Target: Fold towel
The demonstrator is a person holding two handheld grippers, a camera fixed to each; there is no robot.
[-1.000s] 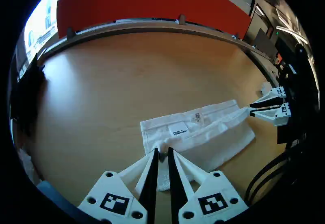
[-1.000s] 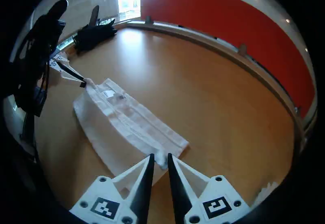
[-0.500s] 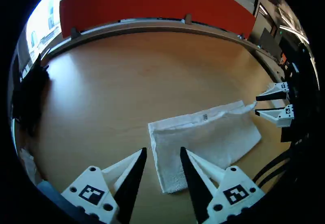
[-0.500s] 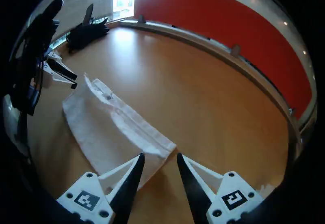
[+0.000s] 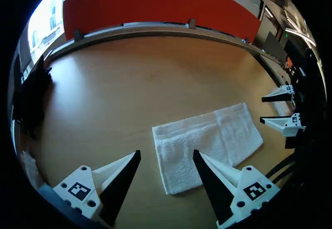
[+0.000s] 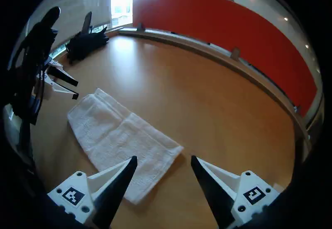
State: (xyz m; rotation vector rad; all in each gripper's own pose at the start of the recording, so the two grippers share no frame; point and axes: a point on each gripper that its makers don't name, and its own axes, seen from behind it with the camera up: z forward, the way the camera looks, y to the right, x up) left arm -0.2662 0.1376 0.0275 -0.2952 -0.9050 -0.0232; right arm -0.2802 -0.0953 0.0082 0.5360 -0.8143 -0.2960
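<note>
A white towel [image 5: 207,139] lies folded flat on the wooden table, a long rectangle. My left gripper [image 5: 167,154] hovers open over its near end, nothing between the fingers. In the right gripper view the same towel [image 6: 120,139] stretches from the left toward my right gripper [image 6: 162,159], which is open just above its near corner. The right gripper [image 5: 272,109] also appears at the right of the left gripper view, beside the towel's far end. The left gripper [image 6: 68,88] sits at the left of the right gripper view, open and apart from the towel.
The wooden table [image 5: 145,75] spreads wide beyond the towel. A red partition [image 5: 157,4] runs along its far edge. A dark bundle [image 6: 85,42] rests at the far left corner in the right gripper view. A person's dark sleeve [image 6: 29,71] holds the left gripper.
Both grippers were shut on towel corners one second ago. They opened, let the towel go and drew back, and the upper layer dropped flat, leaving a neater folded rectangle.
</note>
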